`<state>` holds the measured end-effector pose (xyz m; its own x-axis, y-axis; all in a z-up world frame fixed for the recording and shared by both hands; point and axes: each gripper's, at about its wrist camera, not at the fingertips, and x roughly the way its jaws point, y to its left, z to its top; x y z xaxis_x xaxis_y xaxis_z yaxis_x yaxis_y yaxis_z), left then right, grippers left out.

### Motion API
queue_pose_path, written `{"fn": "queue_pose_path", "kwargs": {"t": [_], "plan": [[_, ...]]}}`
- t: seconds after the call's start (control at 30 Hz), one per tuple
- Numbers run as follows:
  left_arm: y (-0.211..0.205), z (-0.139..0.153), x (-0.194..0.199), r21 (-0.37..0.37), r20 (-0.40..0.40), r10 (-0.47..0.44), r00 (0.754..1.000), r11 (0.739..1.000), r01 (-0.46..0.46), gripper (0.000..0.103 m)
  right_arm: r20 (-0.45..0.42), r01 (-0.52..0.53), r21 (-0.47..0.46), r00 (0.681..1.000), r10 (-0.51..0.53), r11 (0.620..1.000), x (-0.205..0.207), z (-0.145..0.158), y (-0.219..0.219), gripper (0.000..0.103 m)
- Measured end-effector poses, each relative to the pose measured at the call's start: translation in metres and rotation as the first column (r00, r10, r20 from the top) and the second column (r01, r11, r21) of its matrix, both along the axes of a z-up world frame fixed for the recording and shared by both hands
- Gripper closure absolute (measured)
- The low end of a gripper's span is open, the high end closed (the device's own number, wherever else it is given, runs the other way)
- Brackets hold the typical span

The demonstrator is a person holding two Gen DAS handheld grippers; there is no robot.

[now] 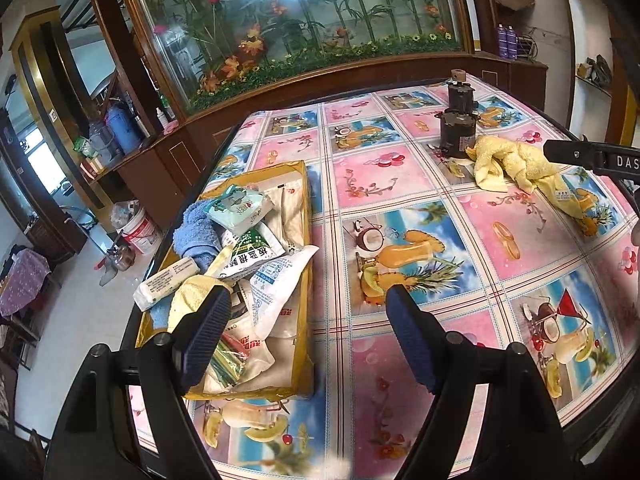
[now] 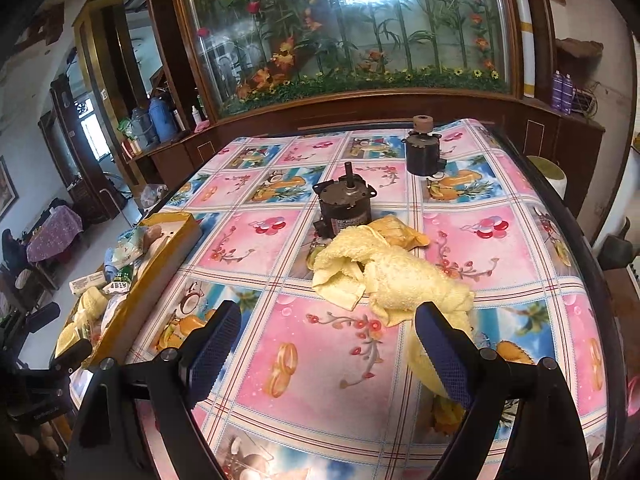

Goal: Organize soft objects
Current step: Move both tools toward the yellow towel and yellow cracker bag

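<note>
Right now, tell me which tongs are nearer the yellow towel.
Right. The right tongs hover open at the yellow towel, one finger over its near end. The left tongs are open by the box, well away.

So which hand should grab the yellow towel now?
The right one. Its open tool is already at the yellow towel, one finger beside the cloth. The left tool, also open, hovers by the box.

The worktop (image 2: 280, 360) is covered with a fruit-and-flower patterned cloth. Directly on it: a yellow cardboard box (image 1: 303, 216) at the left edge, a crumpled yellow towel (image 2: 400, 276) touching a dark motor (image 2: 346, 208), and a second motor (image 2: 423, 152) farther back.
</note>
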<state>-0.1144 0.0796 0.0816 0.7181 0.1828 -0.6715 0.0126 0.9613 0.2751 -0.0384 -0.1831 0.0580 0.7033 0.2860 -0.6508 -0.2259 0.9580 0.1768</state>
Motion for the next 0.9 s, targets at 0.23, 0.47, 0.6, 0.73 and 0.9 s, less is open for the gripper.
{"fn": "queue_pose_path", "kwargs": {"t": [0.23, 0.47, 0.6, 0.73, 0.9], "plan": [[-0.010, -0.011, 0.009, -0.010, -0.041, -0.025, 0.999, 1.000, 0.025, 0.023, -0.033, 0.061, 0.023, 0.998, -0.060, 0.998, 0.024, -0.005, -0.028, 0.012], [-0.020, -0.023, 0.014, -0.043, -0.079, -0.072, 0.994, 0.997, 0.068, 0.023, -0.100, 0.174, 0.104, 0.981, -0.163, 0.979, 0.071, -0.006, -0.070, 0.012], [-0.023, -0.030, 0.019, -0.054, -0.103, -0.084, 0.991, 0.995, 0.079, 0.023, -0.135, 0.162, 0.062, 0.979, -0.153, 0.985, 0.100, -0.013, -0.062, 0.012], [-0.022, -0.033, 0.021, -0.066, -0.114, -0.087, 0.990, 0.995, 0.079, 0.023, -0.210, 0.082, 0.012, 0.975, -0.078, 0.997, 0.130, -0.033, -0.035, 0.013], [-0.014, -0.032, 0.020, -0.090, -0.113, -0.088, 0.990, 0.993, 0.078, 0.023, -0.315, -0.116, 0.187, 0.934, 0.172, 0.975, 0.110, -0.048, 0.006, 0.015]]}}
